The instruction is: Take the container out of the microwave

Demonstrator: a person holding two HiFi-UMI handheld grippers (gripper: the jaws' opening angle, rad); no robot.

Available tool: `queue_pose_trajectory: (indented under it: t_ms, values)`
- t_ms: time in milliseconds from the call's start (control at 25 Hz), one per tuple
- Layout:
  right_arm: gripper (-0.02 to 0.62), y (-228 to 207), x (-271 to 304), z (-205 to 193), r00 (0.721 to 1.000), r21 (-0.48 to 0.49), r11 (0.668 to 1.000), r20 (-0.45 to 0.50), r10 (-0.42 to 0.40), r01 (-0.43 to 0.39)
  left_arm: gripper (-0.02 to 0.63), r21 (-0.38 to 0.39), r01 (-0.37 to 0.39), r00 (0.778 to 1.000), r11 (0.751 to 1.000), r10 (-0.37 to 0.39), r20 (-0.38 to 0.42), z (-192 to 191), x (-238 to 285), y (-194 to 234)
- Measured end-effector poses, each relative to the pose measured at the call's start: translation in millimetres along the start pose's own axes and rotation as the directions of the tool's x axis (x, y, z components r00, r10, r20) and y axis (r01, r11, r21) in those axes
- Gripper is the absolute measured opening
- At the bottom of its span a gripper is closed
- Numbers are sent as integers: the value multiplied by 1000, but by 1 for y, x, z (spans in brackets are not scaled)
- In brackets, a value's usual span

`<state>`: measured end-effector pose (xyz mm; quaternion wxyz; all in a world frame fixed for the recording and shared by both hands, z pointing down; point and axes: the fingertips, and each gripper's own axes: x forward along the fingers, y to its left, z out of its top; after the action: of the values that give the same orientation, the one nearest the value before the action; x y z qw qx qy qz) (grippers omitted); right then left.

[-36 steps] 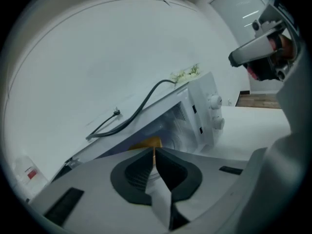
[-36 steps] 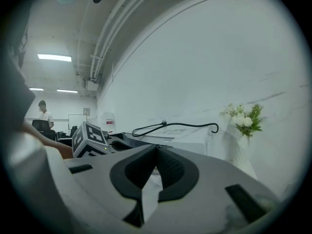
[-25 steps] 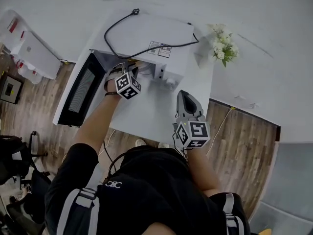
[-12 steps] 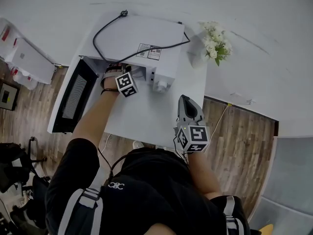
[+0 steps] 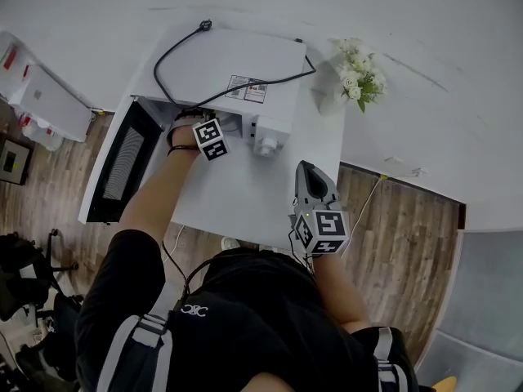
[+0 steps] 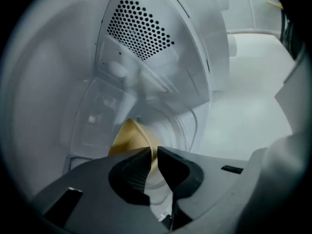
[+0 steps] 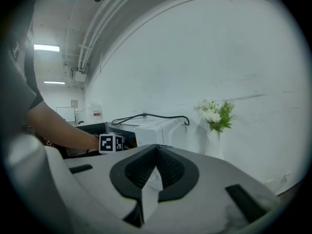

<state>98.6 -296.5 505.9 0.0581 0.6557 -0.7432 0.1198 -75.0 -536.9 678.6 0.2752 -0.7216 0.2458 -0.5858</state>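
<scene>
Closest to you, your right gripper (image 5: 308,168) hovers over the near edge of the white table (image 5: 237,196), jaws pressed together with nothing between them. Farther in, your left gripper (image 6: 153,155) reaches into the cavity of the microwave (image 5: 245,55), whose door (image 5: 122,163) stands swung out to the left. Its jaws are all but together, pinching the yellowish edge of the container (image 6: 130,136) – which sits inside on the glass turntable (image 6: 187,126). Past it, a black power cable (image 5: 204,25) loops over the microwave's top, and white flowers (image 5: 357,73) stand at the table's far right corner.
</scene>
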Motion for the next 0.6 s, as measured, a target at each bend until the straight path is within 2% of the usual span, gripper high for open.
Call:
queue_pose_trajectory:
  t_ms: [280, 600]
  values:
    - [5, 14, 9, 4, 999, 6, 999, 4, 45, -45, 38, 15, 62, 998, 998, -62, -22, -4, -16, -11]
    - [5, 33, 20, 6, 993, -4, 993, 9, 119, -119, 43, -12, 65, 998, 998, -65, -10, -6, -51, -19]
